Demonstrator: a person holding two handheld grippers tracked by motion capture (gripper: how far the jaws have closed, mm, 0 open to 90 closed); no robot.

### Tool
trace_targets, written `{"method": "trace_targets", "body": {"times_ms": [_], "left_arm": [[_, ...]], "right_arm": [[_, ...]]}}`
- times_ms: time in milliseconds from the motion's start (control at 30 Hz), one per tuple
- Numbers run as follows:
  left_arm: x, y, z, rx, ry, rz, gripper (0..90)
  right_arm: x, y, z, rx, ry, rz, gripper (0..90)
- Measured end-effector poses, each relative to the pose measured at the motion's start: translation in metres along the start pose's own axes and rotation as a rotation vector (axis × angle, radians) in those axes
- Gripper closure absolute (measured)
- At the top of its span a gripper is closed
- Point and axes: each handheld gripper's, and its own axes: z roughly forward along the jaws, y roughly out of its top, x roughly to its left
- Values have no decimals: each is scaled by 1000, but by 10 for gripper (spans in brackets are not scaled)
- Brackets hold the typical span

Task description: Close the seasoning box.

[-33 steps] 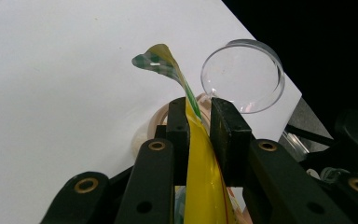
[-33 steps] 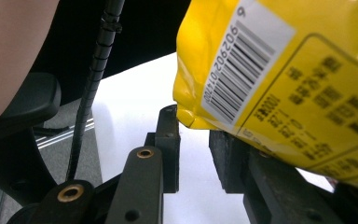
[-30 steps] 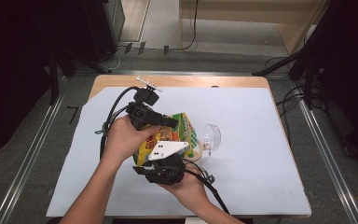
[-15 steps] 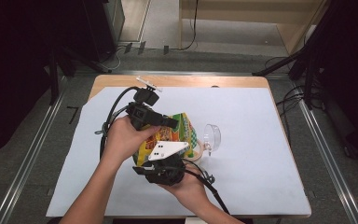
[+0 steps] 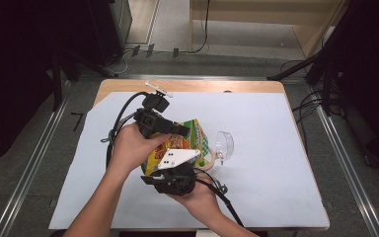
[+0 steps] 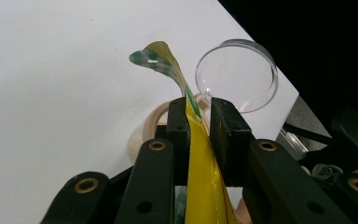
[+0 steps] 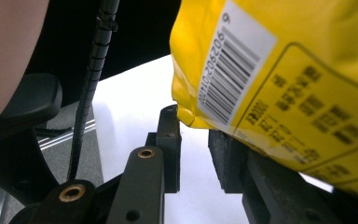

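Observation:
A yellow snack bag [image 5: 177,143] with a green checked top is held up over the middle of the white sheet. My left gripper [image 5: 183,131] comes in from the left and is shut on the bag's upper edge [image 6: 200,154]; the pinched film stands between its jaws [image 6: 198,105]. My right gripper [image 5: 176,167] sits just below the bag, under its grey plate. In the right gripper view its jaws [image 7: 193,121] stand apart, open. The bag's barcoded back [image 7: 261,74] hangs above them and lies over the right-hand jaw, not pinched.
A clear glass cup [image 5: 224,145] lies on its side just right of the bag, also seen past the left jaws as a clear round rim [image 6: 237,74]. A beige ring [image 5: 210,160] lies by it. The white sheet [image 5: 276,128] covers the wooden table.

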Motion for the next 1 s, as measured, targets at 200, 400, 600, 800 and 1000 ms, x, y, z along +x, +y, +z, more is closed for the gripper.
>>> {"method": "trace_targets", "body": {"times_ms": [200, 400, 600, 800, 1000], "left_arm": [[2, 1, 0, 1, -5, -3, 782], [3, 3, 0, 4, -13, -10, 780], [4, 4, 0, 10, -14, -10, 779], [3, 5, 0, 11, -15, -10, 777], [2, 5, 2, 18, -14, -8, 778]], "right_arm": [[2, 1, -1, -3, 0, 2, 754], [2, 4, -2, -1, -8, 1, 753], [3, 5, -3, 3, -12, 2, 753], [4, 6, -4, 9, -22, -3, 761], [3, 5, -3, 6, -18, 2, 764]]}}
